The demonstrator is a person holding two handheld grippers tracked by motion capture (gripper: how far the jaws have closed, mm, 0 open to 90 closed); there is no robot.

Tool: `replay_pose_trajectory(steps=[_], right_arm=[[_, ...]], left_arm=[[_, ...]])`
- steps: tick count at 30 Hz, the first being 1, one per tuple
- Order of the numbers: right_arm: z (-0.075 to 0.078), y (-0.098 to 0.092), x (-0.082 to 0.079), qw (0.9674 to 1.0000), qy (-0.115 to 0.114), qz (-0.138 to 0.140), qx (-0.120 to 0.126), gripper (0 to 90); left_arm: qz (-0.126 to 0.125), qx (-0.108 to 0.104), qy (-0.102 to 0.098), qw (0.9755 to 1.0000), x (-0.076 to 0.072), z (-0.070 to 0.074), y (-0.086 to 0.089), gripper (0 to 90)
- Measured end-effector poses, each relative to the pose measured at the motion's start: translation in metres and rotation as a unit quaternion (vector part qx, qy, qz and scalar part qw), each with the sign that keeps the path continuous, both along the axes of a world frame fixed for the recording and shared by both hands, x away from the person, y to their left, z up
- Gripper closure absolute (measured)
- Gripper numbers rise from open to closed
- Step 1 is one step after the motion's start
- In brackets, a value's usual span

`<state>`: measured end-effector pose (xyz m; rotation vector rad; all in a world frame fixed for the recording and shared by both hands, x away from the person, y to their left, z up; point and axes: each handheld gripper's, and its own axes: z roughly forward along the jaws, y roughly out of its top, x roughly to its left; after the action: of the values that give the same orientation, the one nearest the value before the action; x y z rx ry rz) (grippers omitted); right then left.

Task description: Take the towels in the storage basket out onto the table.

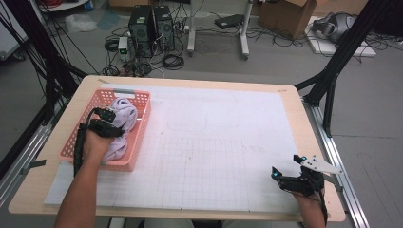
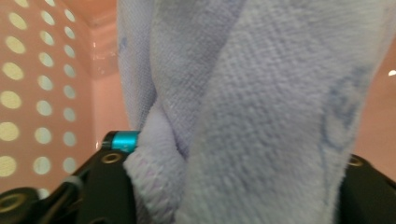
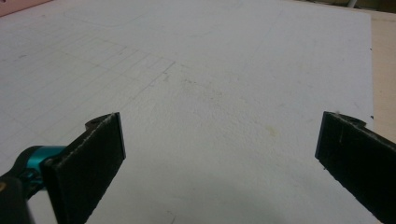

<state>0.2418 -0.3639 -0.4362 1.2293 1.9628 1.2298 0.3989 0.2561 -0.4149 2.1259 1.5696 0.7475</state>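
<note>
The left gripper [image 1: 108, 118] reaches into the pink plastic basket [image 1: 138, 142] at the left end of the table [image 1: 294, 107], its black jaws set into a bundled pale lilac towel [image 1: 124, 114]. Most of the cloth bulges just beyond and to the right of the jaw tips, and a fold trails back beneath the hand. The basket's perforated walls stand close on both sides of the tool. The right gripper [image 1: 287, 168] rests well apart from all that, low at the near right corner, its jaws spread wide over a white gridded mat [image 1: 214, 142], pointing up the table, nothing between them.
</note>
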Motion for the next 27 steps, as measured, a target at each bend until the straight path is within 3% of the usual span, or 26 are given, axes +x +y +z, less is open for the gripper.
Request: replay_pose_trajectory(steps=[2,3,4,5,7,8,10,11,13,14,15,17,18,19,22,23,24,27], right_arm=[[0.000,0.001,0.000,1.0000,0.002,0.001,0.000,0.3],[0.000,0.001,0.000,1.0000,0.000,0.003,-0.002,0.2],[-0.001,0.001,0.001,1.0000,0.000,0.003,-0.002,0.2],[-0.001,0.001,0.001,1.0000,0.001,0.002,-0.001,0.3],[-0.001,0.002,0.001,1.0000,0.000,0.002,0.000,0.2],[0.000,0.002,0.001,1.0000,0.002,0.000,0.000,0.3],[-0.001,0.001,0.001,1.0000,0.003,-0.001,0.001,0.3],[-0.001,0.001,0.001,1.0000,0.003,-0.001,0.002,0.2],[-0.001,0.002,0.001,1.0000,0.003,-0.001,0.001,0.2],[-0.001,0.002,0.001,1.0000,0.003,-0.001,0.002,0.3],[-0.001,0.002,0.001,1.0000,0.002,-0.001,0.001,0.2],[0.000,0.003,0.001,1.0000,0.004,-0.001,0.003,0.3],[0.000,0.004,0.001,1.0000,0.001,0.001,0.001,0.3],[0.000,0.004,0.001,1.0000,0.001,0.001,0.001,0.3],[0.000,0.005,0.001,1.0000,0.002,0.002,0.001,0.2],[0.000,0.005,0.002,1.0000,0.000,0.004,0.000,0.3],[0.000,0.005,0.002,1.0000,0.000,0.004,0.000,0.3],[0.001,0.004,0.001,1.0000,0.001,0.001,0.005,0.2]], left_arm=[[0.007,-0.012,-0.003,0.9999,0.000,0.002,0.003,52.8],[0.020,-0.037,-0.015,0.9990,-0.002,0.006,0.009,53.5],[0.025,-0.047,-0.023,0.9983,-0.003,0.008,0.012,53.9],[0.025,-0.047,-0.023,0.9983,-0.003,0.008,0.012,54.2],[0.029,-0.076,-0.051,0.9954,-0.007,0.015,0.020,54.2],[0.029,-0.076,-0.051,0.9954,-0.007,0.015,0.020,54.2],[0.029,-0.098,-0.074,0.9920,-0.011,0.020,0.026,54.2],[0.028,-0.120,-0.098,0.9876,-0.015,0.025,0.030,54.2],[0.017,-0.129,-0.125,0.9837,-0.020,0.031,0.031,54.2],[0.017,-0.129,-0.125,0.9837,-0.020,0.031,0.031,54.1],[0.010,-0.134,-0.136,0.9815,-0.023,0.033,0.032,54.1],[-0.004,-0.145,-0.161,0.9762,-0.028,0.038,0.032,54.1],[-0.016,-0.163,-0.188,0.9684,-0.032,0.042,0.032,54.0],[-0.016,-0.163,-0.188,0.9684,-0.032,0.042,0.032,53.9],[-0.038,-0.194,-0.226,0.9538,-0.039,0.048,0.032,54.0],[-0.050,-0.207,-0.248,0.9449,-0.042,0.052,0.031,53.9],[-0.050,-0.207,-0.248,0.9449,-0.042,0.052,0.031,54.0],[-0.064,-0.229,-0.276,0.9312,-0.046,0.058,0.030,54.0]])
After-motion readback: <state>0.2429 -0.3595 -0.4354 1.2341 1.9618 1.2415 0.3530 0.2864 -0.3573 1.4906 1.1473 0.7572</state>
